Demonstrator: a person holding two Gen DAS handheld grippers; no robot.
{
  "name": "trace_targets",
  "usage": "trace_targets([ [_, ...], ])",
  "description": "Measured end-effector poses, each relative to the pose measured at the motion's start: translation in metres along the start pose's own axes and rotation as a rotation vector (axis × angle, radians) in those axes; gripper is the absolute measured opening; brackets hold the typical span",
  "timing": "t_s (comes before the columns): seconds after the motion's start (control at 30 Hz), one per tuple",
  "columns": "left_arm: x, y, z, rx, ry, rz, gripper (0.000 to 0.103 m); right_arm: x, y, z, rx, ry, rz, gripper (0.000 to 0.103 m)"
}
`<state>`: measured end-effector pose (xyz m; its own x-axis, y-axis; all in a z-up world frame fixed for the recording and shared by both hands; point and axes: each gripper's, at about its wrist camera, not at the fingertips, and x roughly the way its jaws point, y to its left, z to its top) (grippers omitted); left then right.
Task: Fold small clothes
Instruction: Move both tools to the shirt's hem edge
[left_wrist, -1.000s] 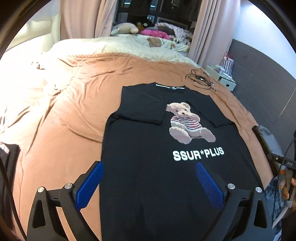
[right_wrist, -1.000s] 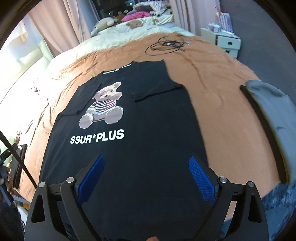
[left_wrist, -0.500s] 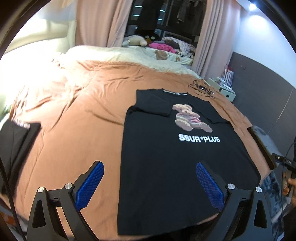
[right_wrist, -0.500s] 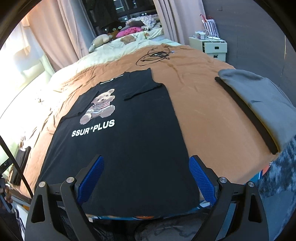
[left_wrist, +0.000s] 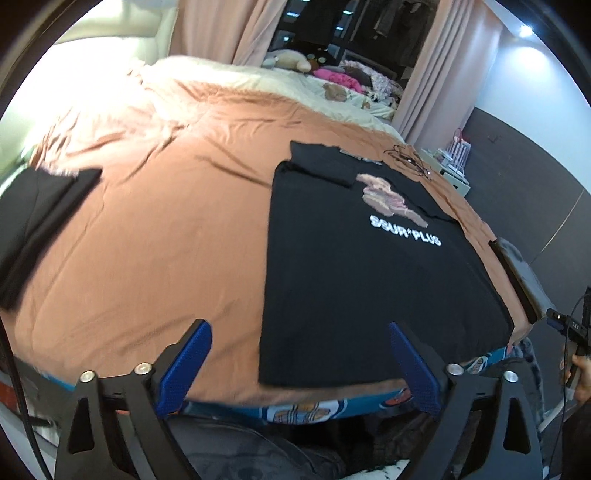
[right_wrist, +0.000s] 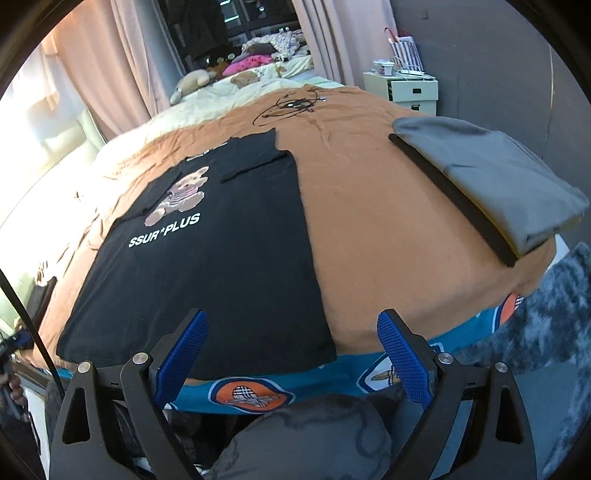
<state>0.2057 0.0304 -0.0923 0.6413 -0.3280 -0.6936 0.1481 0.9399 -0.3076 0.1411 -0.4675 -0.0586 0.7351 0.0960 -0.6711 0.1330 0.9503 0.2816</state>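
Claws hovering wide open over a flat T-shirt

Left wrist view: left claw (left_wrist: 297, 363) is gaping wide, gripping nothing, while the black cotton bear-print T-shirt (left_wrist: 354, 280) is lying flat on the rust-orange bedspread (left_wrist: 155, 229).

Right wrist view: right claw (right_wrist: 291, 354) is likewise gaping empty above the T-shirt's (right_wrist: 221, 266) hem; a folded grey garment (right_wrist: 491, 177) is resting well apart.

Window glare left; motion blur; heavy fisheye warping.

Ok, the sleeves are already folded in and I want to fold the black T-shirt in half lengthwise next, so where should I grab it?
Probably the two near hem corners of the black T-shirt, coming from the bed's foot: the hem lies flat along that edge, closest to both open tools, left tool and right tool.
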Motion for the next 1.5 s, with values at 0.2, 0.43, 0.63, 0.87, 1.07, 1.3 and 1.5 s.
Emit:
trace_targets([
  [0.2,0.021,0.023,-0.019,-0.075,0.061,-0.019,0.074,0.016,-0.012,-0.021,-0.051,0.036,0.022,0.093],
  [0.43,0.043,0.031,-0.023,-0.102,0.093,-0.030,0.066,0.033,-0.038,-0.021,0.016,0.056,0.137,0.091],
  [0.63,0.067,0.036,-0.020,-0.145,0.144,-0.071,0.058,0.064,-0.063,-0.016,0.108,0.104,0.215,0.068],
  [0.87,0.087,0.040,-0.011,-0.167,0.184,-0.074,0.053,0.093,-0.086,-0.003,0.172,0.119,0.306,0.061],
  [1.07,0.093,0.046,-0.007,-0.190,0.192,-0.088,0.053,0.118,-0.108,-0.004,0.236,0.144,0.386,0.056],
  [1.3,0.091,0.058,-0.011,-0.264,0.200,-0.167,0.052,0.117,-0.134,-0.027,0.280,0.165,0.542,0.056],
  [1.5,0.085,0.063,-0.014,-0.313,0.211,-0.211,0.052,0.115,-0.150,-0.046,0.301,0.172,0.645,0.050],
])
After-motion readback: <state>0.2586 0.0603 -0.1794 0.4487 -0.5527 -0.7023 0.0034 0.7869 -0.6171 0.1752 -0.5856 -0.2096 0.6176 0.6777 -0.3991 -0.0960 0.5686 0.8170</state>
